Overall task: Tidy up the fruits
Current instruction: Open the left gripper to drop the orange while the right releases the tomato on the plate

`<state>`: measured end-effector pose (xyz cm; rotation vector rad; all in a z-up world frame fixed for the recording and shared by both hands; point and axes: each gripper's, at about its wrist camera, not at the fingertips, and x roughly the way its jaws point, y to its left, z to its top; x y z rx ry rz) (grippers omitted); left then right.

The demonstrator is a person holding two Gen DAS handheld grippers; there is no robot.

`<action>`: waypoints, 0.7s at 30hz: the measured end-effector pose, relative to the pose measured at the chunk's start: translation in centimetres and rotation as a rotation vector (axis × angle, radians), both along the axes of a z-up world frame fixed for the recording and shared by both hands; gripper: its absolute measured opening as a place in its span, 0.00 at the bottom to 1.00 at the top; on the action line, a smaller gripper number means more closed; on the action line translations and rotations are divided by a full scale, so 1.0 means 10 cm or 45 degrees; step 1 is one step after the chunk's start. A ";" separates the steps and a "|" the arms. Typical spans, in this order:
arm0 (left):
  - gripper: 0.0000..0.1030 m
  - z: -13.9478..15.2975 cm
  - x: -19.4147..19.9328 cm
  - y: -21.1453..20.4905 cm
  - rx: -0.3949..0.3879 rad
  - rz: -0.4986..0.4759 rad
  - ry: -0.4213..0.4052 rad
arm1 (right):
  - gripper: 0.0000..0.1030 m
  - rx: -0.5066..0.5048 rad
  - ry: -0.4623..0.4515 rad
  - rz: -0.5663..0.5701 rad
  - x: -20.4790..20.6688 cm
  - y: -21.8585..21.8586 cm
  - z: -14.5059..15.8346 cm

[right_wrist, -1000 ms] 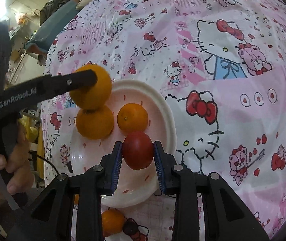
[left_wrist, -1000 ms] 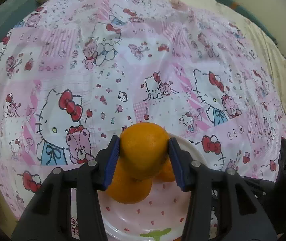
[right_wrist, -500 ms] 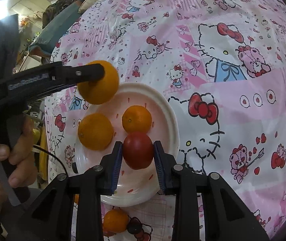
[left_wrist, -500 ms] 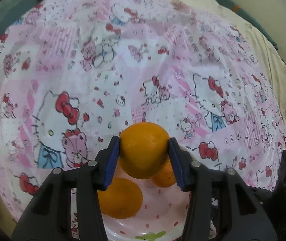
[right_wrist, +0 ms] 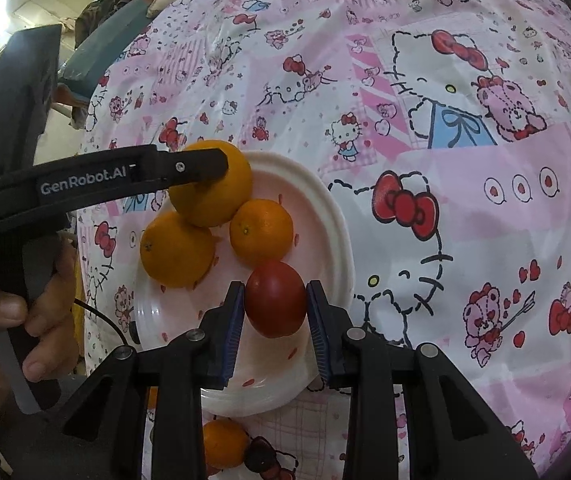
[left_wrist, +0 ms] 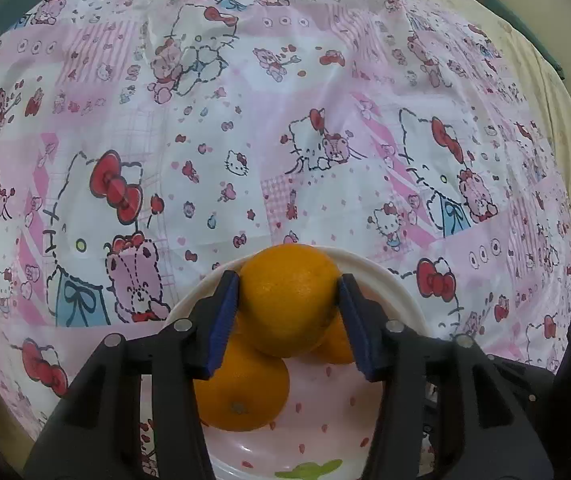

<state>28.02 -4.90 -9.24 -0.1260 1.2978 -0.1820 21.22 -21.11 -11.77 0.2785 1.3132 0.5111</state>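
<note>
The left gripper has an orange between its blue pads, its jaws having just been opening; the fruit still touches both pads and sits low over the far rim of the white plate. A second orange and a smaller one lie on the plate against it. The right gripper pinches a red tomato above the plate's near side. Another orange lies on the patterned tablecloth, just off the plate's near rim.
</note>
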 end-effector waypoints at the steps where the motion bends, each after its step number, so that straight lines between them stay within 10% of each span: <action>1: 0.47 -0.01 0.00 0.01 -0.004 0.005 -0.004 | 0.32 -0.004 0.006 -0.003 0.00 0.00 -0.02; 16: 0.72 0.12 -0.07 0.05 0.032 0.028 -0.059 | 0.35 -0.014 -0.009 0.011 0.01 0.07 -0.03; 21: 0.78 0.26 -0.14 0.11 0.007 0.062 -0.099 | 0.58 0.014 -0.041 -0.014 0.00 0.02 0.07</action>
